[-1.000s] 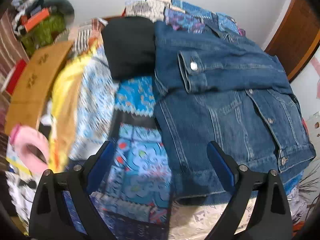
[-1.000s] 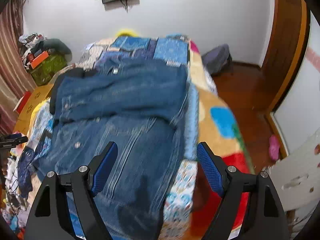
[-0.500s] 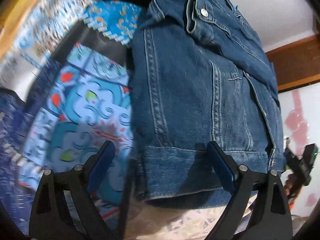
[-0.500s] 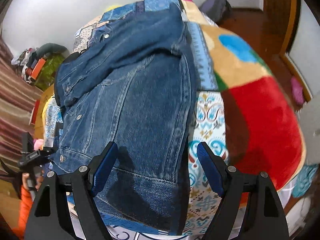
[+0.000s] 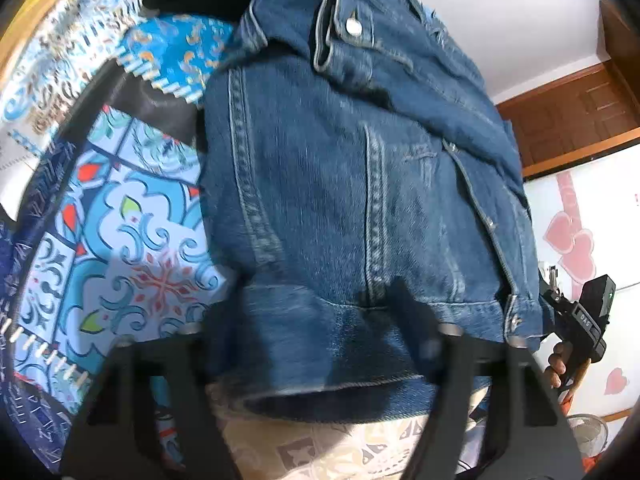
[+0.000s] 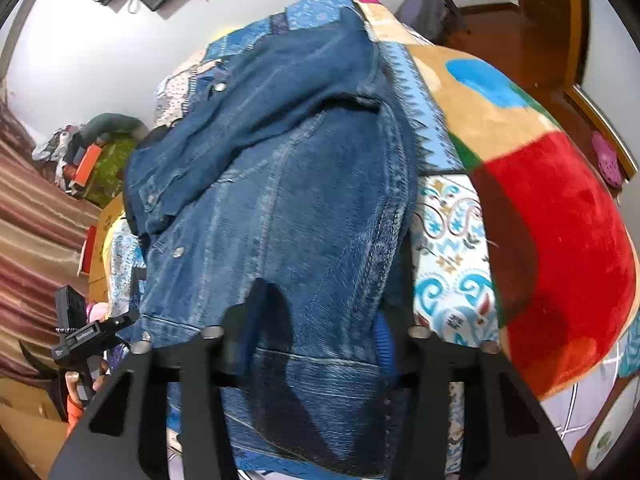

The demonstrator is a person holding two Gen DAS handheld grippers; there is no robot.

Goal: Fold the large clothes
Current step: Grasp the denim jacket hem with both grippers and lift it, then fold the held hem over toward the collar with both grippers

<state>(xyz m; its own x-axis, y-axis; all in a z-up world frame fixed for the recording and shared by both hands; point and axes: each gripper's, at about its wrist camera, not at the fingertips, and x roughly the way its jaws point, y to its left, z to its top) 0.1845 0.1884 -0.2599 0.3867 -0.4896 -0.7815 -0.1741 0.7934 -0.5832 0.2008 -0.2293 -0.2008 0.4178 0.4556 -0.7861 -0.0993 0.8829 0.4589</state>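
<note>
A bed [image 6: 560, 240] under patchwork blankets [image 5: 132, 240] bears a folded denim jacket [image 5: 340, 200] at its near edge.

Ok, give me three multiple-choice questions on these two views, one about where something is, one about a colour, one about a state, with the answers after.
1. Where do both tongs reach the denim jacket?
A. its collar
B. its bottom hem
C. a sleeve cuff

2. What colour is the large plain patch of blanket beside the jacket in the right wrist view?
A. red
B. purple
C. grey

3. How do the jacket's sleeves lie?
A. spread out to the sides
C. hanging off the bed
B. folded across the body

Answers: 1 B, the left tongs and right tongs are closing with the hem band between them. 2 A, the plush patch is bright red. 3 B, a buttoned cuff lies across the jacket's body.
</note>
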